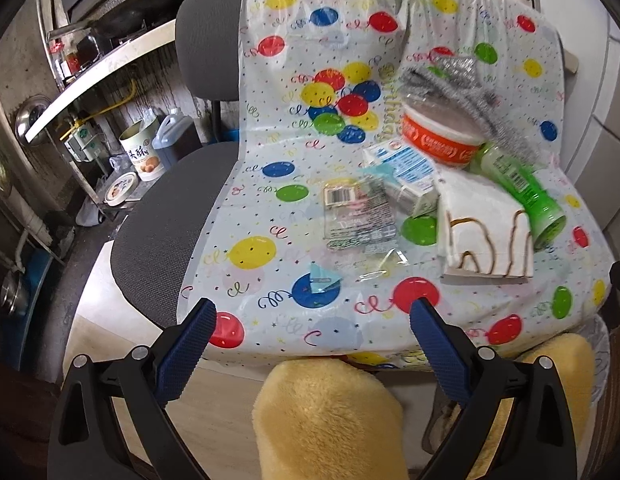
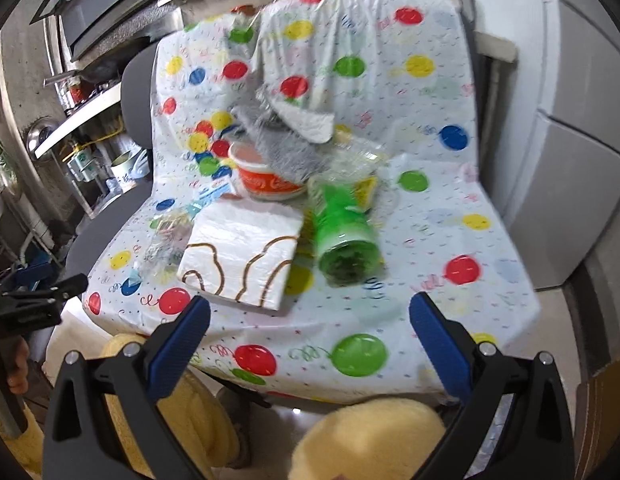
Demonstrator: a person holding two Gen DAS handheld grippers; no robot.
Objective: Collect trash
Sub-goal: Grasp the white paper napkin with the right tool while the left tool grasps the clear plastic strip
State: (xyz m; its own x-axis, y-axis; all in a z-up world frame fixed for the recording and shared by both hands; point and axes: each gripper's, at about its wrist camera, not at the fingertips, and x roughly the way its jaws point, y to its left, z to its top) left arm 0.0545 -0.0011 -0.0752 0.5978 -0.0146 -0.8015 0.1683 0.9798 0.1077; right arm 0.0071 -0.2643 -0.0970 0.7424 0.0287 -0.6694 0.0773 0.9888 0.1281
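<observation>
Trash lies on a chair draped with a balloon-print sheet (image 1: 270, 208). I see a white napkin pack with brown lines (image 1: 483, 232) (image 2: 242, 254), a green bottle on its side (image 1: 521, 188) (image 2: 345, 240), an orange-and-white bowl (image 1: 441, 136) (image 2: 270, 180), silver tinsel (image 1: 461, 88) (image 2: 286, 144), a small blue-white carton (image 1: 405, 172) and a clear wrapper with a barcode (image 1: 357, 210). My left gripper (image 1: 313, 312) is open and empty, just short of the seat's front edge. My right gripper (image 2: 310, 308) is open and empty in front of the napkin pack and bottle.
Yellow fluffy slippers (image 1: 329, 420) (image 2: 369, 440) are on the floor below the grippers. A kitchen counter with a wok (image 1: 122, 24), cans and jugs (image 1: 142, 148) stands at the left. A white cabinet (image 2: 569, 160) is at the right. A cardboard box edge (image 2: 605, 420) shows lower right.
</observation>
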